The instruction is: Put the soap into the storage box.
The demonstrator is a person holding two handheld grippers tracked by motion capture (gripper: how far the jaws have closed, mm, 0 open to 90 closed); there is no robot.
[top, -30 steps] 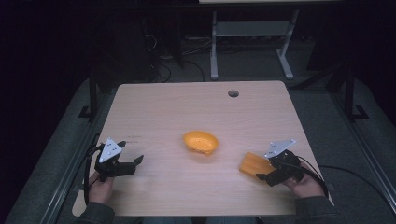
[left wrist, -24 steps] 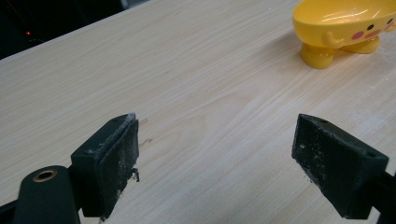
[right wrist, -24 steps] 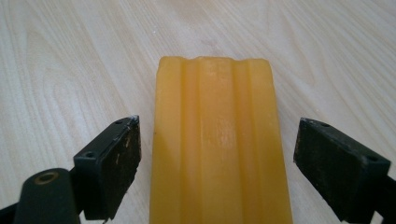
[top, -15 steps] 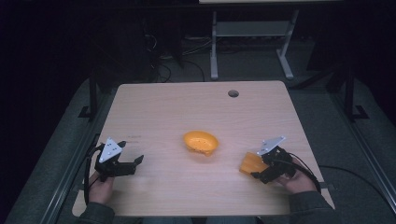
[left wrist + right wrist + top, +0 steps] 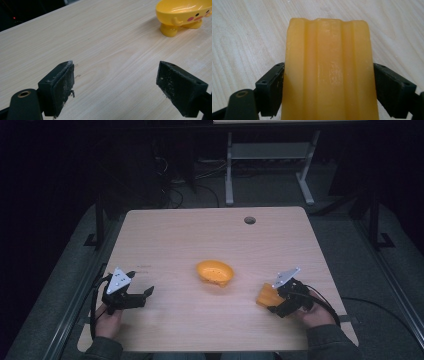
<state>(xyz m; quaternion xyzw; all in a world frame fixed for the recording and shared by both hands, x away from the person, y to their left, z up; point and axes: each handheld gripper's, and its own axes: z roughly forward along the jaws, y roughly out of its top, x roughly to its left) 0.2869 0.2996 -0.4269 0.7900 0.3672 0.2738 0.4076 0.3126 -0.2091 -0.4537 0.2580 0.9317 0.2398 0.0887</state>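
Beside right claw (image 5: 272, 301), yellow bowl (image 5: 215, 272)

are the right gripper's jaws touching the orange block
Touching. In the right gripper view the right gripper has both black jaws pressed flat against the sides of the ridged orange block, with no gap on either side.
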